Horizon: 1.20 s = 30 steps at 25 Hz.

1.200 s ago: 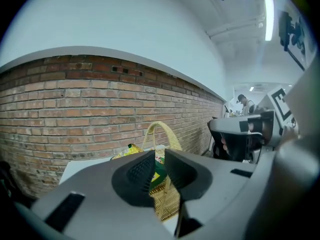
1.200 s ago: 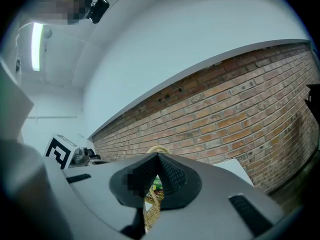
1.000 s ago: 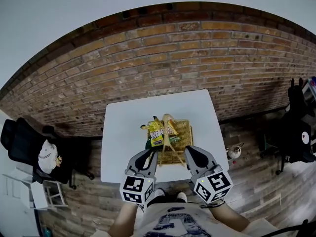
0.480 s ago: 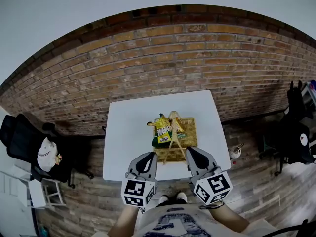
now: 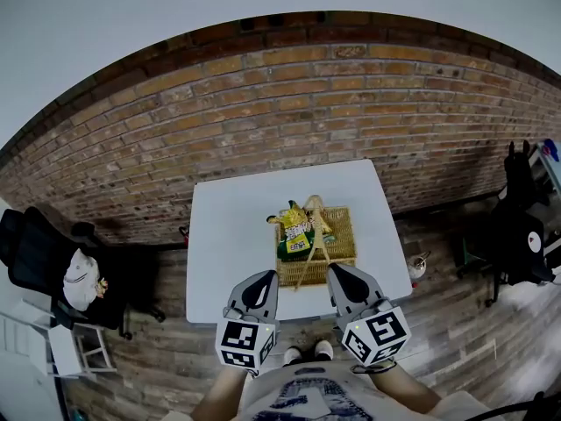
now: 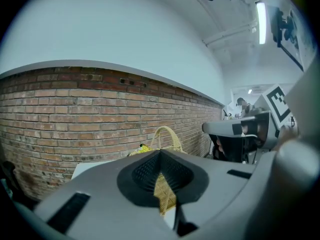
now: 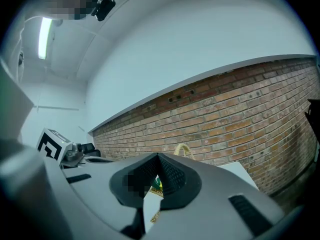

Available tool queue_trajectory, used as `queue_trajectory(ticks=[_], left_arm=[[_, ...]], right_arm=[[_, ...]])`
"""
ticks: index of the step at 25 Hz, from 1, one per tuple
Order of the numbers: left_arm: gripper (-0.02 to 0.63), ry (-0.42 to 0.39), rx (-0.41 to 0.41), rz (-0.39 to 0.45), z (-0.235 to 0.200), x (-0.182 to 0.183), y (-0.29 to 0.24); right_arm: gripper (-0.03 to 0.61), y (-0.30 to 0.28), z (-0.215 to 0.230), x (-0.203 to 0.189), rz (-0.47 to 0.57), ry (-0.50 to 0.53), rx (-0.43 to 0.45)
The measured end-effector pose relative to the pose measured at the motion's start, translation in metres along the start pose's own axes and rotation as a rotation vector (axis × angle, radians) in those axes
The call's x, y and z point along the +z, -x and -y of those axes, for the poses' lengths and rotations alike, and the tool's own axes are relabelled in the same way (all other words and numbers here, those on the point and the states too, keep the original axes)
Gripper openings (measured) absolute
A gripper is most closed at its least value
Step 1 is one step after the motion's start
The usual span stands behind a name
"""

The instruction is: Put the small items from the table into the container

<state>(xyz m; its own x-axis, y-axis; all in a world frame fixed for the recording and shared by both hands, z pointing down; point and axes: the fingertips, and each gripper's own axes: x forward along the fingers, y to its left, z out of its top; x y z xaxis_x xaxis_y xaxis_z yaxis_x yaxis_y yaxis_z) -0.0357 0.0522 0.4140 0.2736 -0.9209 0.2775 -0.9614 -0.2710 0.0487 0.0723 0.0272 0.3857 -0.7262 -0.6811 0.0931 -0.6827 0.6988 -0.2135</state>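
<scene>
A wicker basket [image 5: 342,235] with a hoop handle stands on the white table [image 5: 232,235], right of centre near the front edge. Yellow snack packets [image 5: 296,224] and a green one [image 5: 293,251] lie inside it. My left gripper [image 5: 260,281] hangs shut and empty over the table's front edge, just left of the basket's near corner. My right gripper [image 5: 344,274] is level with it at the basket's near right corner, jaws together, holding nothing. In the left gripper view the basket [image 6: 167,134] shows beyond the shut left gripper [image 6: 160,154]. The right gripper view shows the basket's handle [image 7: 184,149] past the right gripper [image 7: 157,156].
A brick wall [image 5: 289,103] rises behind the table. A black chair [image 5: 44,257] with a white thing on it stands at the left. Dark equipment [image 5: 521,235] stands at the right, and a small object [image 5: 416,266] sits on the wooden floor by the table's right side.
Both grippers have drawn back a little from the basket's near corners toward the person. The basket and its packets have stayed in place.
</scene>
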Motion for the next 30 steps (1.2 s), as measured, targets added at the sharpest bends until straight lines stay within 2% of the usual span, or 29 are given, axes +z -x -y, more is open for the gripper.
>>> queue_trajectory(ticks=[6,30], left_arm=[[0.048,0.008,-0.013,0.002,-0.002,-0.001,-0.001],[0.048,0.018,-0.022,-0.024,-0.007,-0.002,-0.016]], right_arm=[[0.018,-0.002,-0.004,0.002,-0.005,0.033,-0.013],[0.018,-0.007,0.006,-0.003,-0.024,0.014,-0.025]])
